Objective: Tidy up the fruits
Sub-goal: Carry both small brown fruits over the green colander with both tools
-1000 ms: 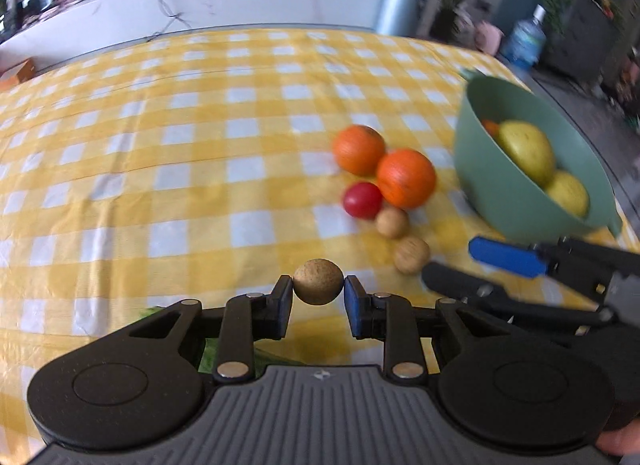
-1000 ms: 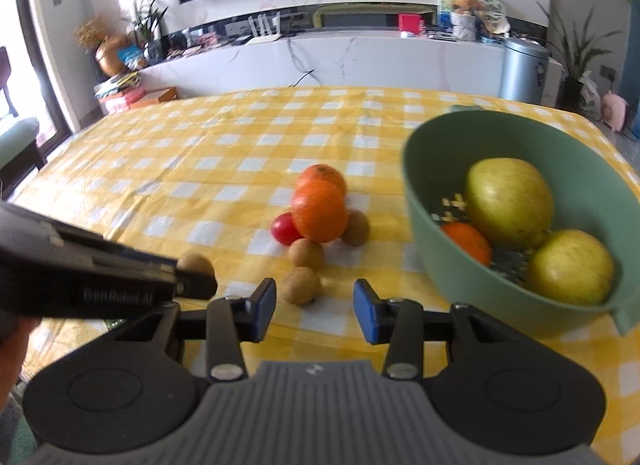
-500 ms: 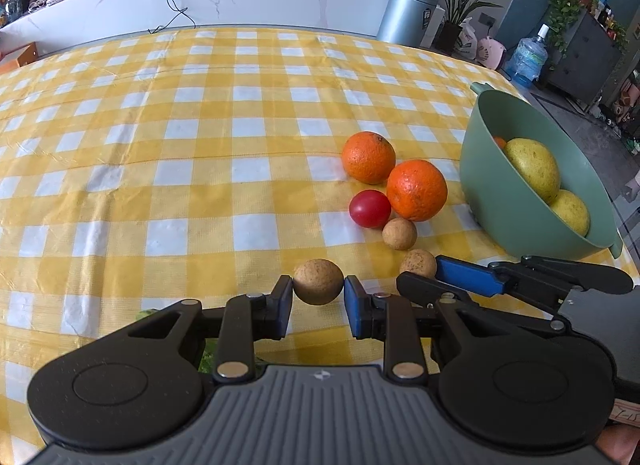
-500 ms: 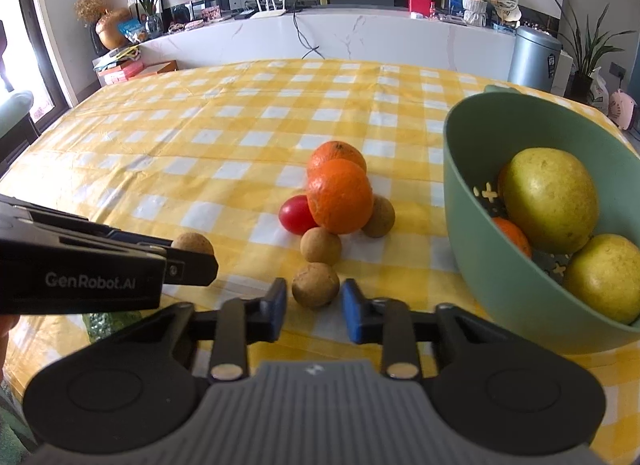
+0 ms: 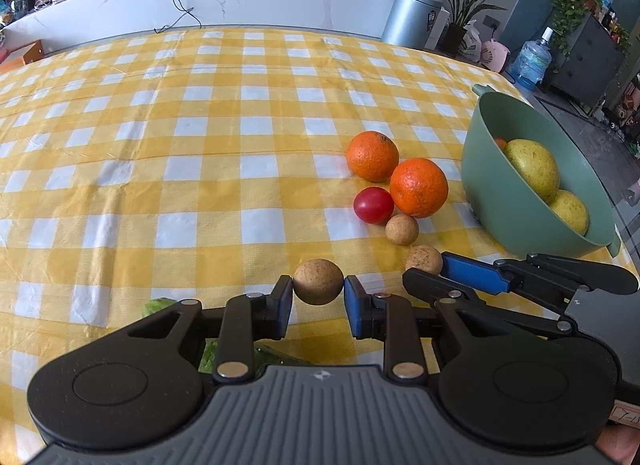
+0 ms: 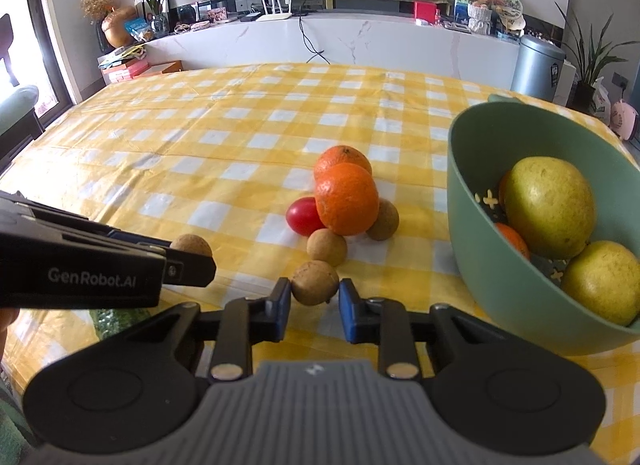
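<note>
My left gripper (image 5: 319, 299) is shut on a small brown round fruit (image 5: 319, 281), held above the checked tablecloth. It also shows in the right wrist view (image 6: 191, 245). My right gripper (image 6: 311, 303) has its jaws closed around another brown round fruit (image 6: 314, 283) lying on the cloth; in the left wrist view this fruit (image 5: 423, 259) sits at the right gripper's blue pads. Two oranges (image 5: 418, 187), a red tomato (image 5: 373, 205) and more brown fruits (image 6: 326, 246) lie in a cluster left of the green bowl (image 6: 504, 289).
The green bowl holds two yellow-green pears (image 6: 549, 207) and an orange (image 6: 512, 240). Green leafy vegetables (image 5: 160, 307) lie on the cloth under my left gripper. The table's right edge runs just past the bowl (image 5: 520, 221).
My right gripper moved forward to the nearest brown fruit and narrowed its jaws around it. My left gripper kept hold of its fruit and barely moved.
</note>
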The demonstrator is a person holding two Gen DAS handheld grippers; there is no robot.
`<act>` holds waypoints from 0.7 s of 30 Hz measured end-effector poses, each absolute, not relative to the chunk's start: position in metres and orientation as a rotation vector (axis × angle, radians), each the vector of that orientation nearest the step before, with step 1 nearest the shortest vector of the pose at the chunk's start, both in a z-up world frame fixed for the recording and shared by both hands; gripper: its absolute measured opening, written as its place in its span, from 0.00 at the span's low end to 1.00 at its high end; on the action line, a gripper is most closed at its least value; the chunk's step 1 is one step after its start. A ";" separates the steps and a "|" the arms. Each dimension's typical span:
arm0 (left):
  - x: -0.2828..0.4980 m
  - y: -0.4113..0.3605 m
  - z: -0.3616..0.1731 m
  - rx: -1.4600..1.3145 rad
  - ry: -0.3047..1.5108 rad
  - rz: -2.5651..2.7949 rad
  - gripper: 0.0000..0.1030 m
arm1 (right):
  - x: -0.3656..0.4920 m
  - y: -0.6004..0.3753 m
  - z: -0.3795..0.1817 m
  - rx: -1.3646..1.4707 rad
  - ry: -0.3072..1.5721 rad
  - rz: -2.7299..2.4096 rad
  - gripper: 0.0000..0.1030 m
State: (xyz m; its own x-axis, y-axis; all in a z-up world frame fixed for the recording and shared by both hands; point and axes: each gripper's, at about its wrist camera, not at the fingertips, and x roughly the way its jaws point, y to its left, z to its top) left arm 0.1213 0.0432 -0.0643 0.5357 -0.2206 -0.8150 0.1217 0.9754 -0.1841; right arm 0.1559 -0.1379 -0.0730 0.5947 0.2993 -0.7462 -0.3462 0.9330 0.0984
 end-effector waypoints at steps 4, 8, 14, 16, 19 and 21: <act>0.115 0.041 -0.057 -0.107 0.975 -0.205 0.30 | 0.148 -0.142 -0.064 -0.057 0.832 0.377 0.22; 0.107 0.034 -0.046 -0.096 0.952 -0.211 0.30 | 0.135 -0.149 -0.052 -0.060 0.804 0.376 0.22; 0.098 0.018 -0.028 -0.086 0.920 -0.226 0.30 | 0.115 -0.166 -0.035 -0.059 0.764 0.363 0.22; 0.096 0.012 -0.022 -0.082 0.908 -0.233 0.30 | 0.107 -0.174 -0.029 -0.054 0.751 0.355 0.22; 0.090 0.002 -0.013 -0.076 0.890 -0.242 0.30 | 0.098 -0.185 -0.019 -0.043 0.729 0.342 0.22; 0.088 -0.005 -0.008 -0.075 0.881 -0.253 0.30 | 0.092 -0.193 -0.012 -0.036 0.706 0.333 0.22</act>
State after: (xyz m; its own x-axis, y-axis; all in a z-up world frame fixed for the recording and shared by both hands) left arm 0.0878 -0.0053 -0.0081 0.6084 -0.2495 -0.7534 0.1882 0.9676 -0.1685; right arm 0.0920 -0.1930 -0.0117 0.7102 0.2881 -0.6424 -0.3126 0.9466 0.0790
